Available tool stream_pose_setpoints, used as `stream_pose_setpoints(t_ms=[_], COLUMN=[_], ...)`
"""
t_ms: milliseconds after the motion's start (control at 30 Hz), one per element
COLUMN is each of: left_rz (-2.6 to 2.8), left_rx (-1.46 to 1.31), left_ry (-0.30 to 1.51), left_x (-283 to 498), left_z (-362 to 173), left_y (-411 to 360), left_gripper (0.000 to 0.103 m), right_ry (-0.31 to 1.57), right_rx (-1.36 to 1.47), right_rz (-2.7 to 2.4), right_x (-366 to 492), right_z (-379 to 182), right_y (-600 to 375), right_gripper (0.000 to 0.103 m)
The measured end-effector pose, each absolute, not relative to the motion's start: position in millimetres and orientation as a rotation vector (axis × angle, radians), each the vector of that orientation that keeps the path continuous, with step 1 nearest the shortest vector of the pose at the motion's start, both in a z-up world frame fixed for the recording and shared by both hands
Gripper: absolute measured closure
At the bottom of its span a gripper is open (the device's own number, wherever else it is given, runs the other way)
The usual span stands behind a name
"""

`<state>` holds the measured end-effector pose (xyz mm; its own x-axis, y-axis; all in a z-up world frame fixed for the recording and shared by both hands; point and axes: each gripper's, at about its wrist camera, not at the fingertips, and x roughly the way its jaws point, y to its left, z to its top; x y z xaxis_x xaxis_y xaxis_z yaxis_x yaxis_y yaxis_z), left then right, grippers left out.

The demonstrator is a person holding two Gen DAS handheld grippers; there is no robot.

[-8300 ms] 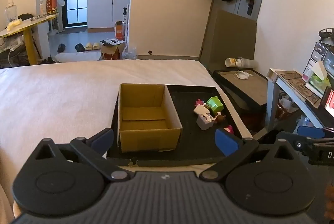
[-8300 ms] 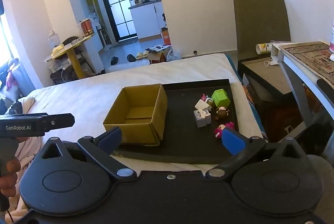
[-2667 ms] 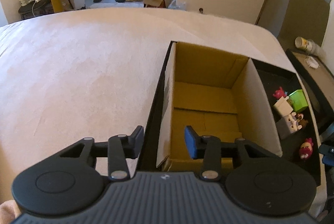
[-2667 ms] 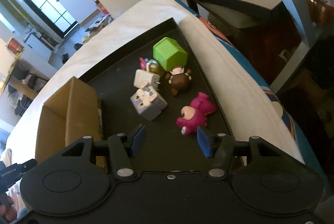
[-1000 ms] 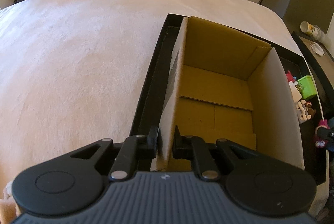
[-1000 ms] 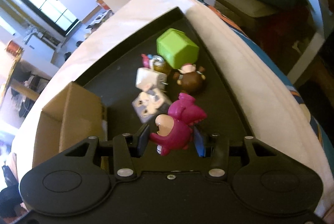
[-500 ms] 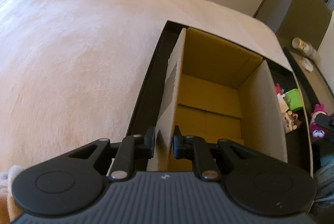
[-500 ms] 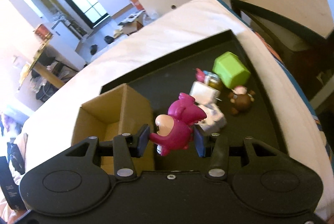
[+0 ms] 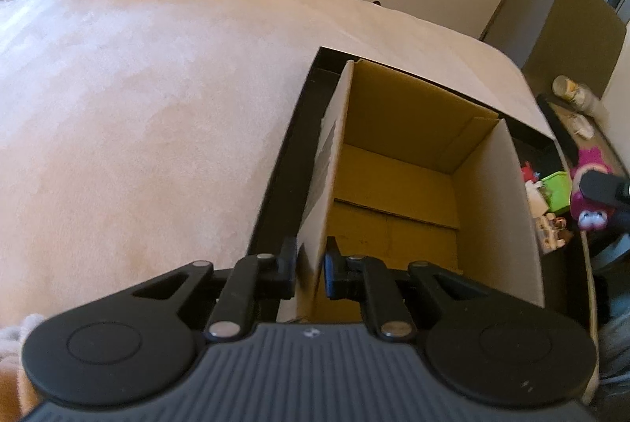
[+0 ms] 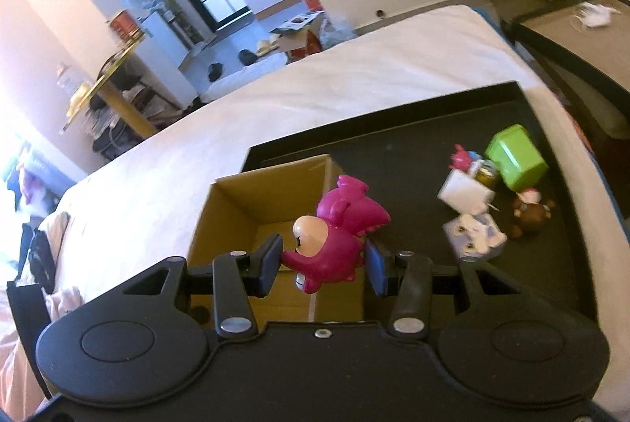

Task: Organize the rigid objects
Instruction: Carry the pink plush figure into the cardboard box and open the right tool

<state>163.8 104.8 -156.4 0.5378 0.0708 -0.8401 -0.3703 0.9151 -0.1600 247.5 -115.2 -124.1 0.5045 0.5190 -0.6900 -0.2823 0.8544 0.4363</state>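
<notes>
Left tongs (image 9: 311, 270) clamped together on near-left wall of cardboard box (image 9: 397, 186), steadying it; right tongs (image 10: 323, 266) clamped on pink toy (image 10: 334, 233), hanging above box's right wall, open cavity at about 10 o'clock; remaining toys (image 10: 496, 193) on black tray (image 10: 393, 154) at 2 o'clock

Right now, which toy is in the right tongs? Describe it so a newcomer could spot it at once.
Find the black tray on the pale bed, then the open cardboard box on it. Above the box's near edge, the right tongs grip a magenta toy with a cream snout, the only toy off the tray.
</notes>
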Motion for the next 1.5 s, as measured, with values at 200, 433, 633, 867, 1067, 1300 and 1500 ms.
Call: stream_pose_setpoints(t_ms=[200, 433, 633, 867, 1067, 1300, 1500], left_rz=[0.261, 0.247, 0.234, 0.222, 0.219, 0.222, 0.226], left_rx=[-0.338, -0.361, -0.383, -0.414, -0.424, -0.423, -0.421], left_ry=[0.970, 0.971, 0.966, 0.960, 0.959, 0.959, 0.960], left_x=[163, 162, 161, 160, 159, 159, 159], left_z=[-156, -157, -159, -162, -163, -162, -162], left_y=[104, 108, 113, 118, 121, 121, 120], left_gripper=[0.091, 0.091, 0.091, 0.090, 0.090, 0.090, 0.090], right_ry=[0.933, 0.968, 1.003, 1.030, 1.018, 0.997, 0.963], right_rx=[0.219, 0.147, 0.101, 0.054, 0.029, 0.003, 0.000], right_rz=[0.547, 0.607, 0.632, 0.633, 0.650, 0.678, 0.693], right_x=[248, 251, 255, 264, 268, 269, 262], right_z=[-124, -130, -140, -150, -151, -150, -138], right_y=[-84, -52, -29, -9, 2, 7, -1], right_gripper=[0.058, 0.058, 0.058, 0.058, 0.058, 0.056, 0.045])
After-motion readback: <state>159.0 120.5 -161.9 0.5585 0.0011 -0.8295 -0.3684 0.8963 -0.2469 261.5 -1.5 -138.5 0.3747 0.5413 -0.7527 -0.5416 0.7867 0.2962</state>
